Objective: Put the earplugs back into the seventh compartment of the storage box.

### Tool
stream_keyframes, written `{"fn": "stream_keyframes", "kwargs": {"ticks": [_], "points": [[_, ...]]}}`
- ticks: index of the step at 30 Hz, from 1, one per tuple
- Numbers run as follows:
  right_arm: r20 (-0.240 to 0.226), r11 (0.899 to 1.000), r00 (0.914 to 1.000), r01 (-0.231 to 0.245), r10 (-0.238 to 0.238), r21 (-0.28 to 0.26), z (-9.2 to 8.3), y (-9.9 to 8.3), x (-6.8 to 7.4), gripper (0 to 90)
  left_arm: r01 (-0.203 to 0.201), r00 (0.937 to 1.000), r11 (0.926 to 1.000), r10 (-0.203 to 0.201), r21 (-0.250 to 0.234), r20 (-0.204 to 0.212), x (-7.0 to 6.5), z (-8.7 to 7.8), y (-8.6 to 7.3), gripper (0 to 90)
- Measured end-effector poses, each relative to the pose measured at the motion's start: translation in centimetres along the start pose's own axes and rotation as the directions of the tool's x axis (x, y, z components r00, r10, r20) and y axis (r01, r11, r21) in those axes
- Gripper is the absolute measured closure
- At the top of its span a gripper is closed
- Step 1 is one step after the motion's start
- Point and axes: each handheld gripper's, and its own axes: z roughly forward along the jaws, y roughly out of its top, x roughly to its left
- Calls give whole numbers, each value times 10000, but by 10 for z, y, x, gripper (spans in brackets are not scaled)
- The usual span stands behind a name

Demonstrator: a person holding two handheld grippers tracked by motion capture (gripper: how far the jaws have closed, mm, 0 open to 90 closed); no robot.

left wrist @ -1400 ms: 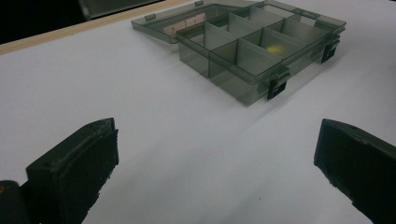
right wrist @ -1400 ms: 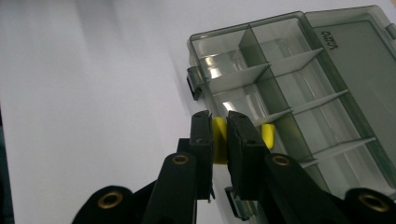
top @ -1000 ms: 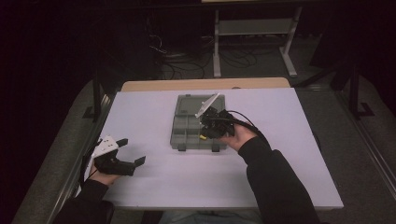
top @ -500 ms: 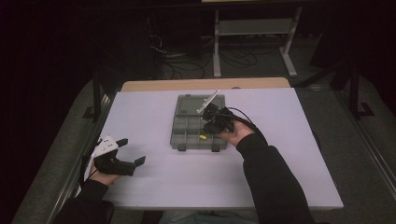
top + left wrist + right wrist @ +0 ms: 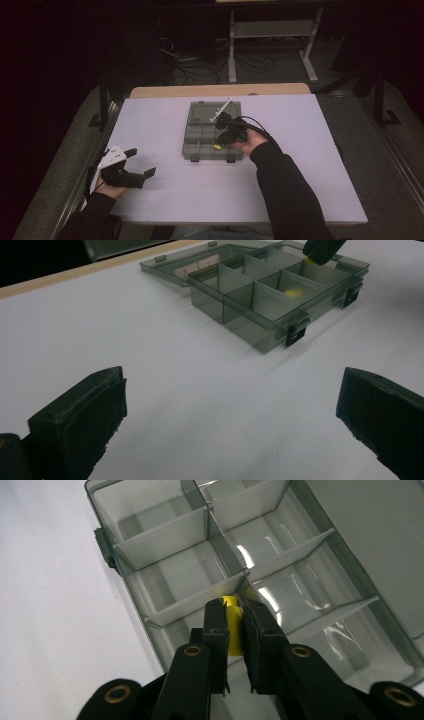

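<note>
White surface [image 5: 165, 200] carries a grey clear plastic box [image 5: 200, 145]. Right tool [image 5: 235, 622] clamps a small yellow piece [image 5: 233, 630] over 1 front compartment; lower it straight, clear of dividers. Left tool [image 5: 225, 415] rests open.

The shallow compartment box of smoky grey see-through plastic [image 5: 280, 555] looks glossy and smooth. The white table top [image 5: 160, 120] is matt, edged by a pale wooden strip [image 5: 220, 90]. The black gripper pads [image 5: 216, 625] look rough.
</note>
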Motion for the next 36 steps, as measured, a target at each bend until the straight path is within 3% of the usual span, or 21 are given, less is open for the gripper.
{"fn": "stream_keyframes", "kwargs": {"ticks": [10, 17, 21, 24, 29, 36], "points": [[-232, 9993, 9993, -304, 309, 210, 17, -7, -3, 781, 6, 10000, 10000, -6, -2, 5, 0, 0, 0, 0], [-327, 9989, 9984, -472, 469, -55, 12, -7, -5, 650, -9, 10000, 10000, 9, 11, 19, 0, 0, 0, 0], [-186, 9978, 9985, -528, 521, -393, 5, -8, -4, 482, -7, 10000, 10000, 7, 8, 26, 0, 0, 0, 0], [2, 9973, 9989, -462, 462, -568, -2, -10, -4, 255, 25, 10000, 10000, -25, 4, 18, 0, 0, 0, 0], [388, 9951, 9975, -557, 590, -820, -11, -17, -6, 5, -6, 10000, 10000, 6, 8, 33, 0, 0, 0, 0], [589, 9818, 9909, -1107, 1210, -1542, -27, -30, -16, 0, 0, 10000, 10000, 0, 28, 22, 0, 0, 0, 0]]}}
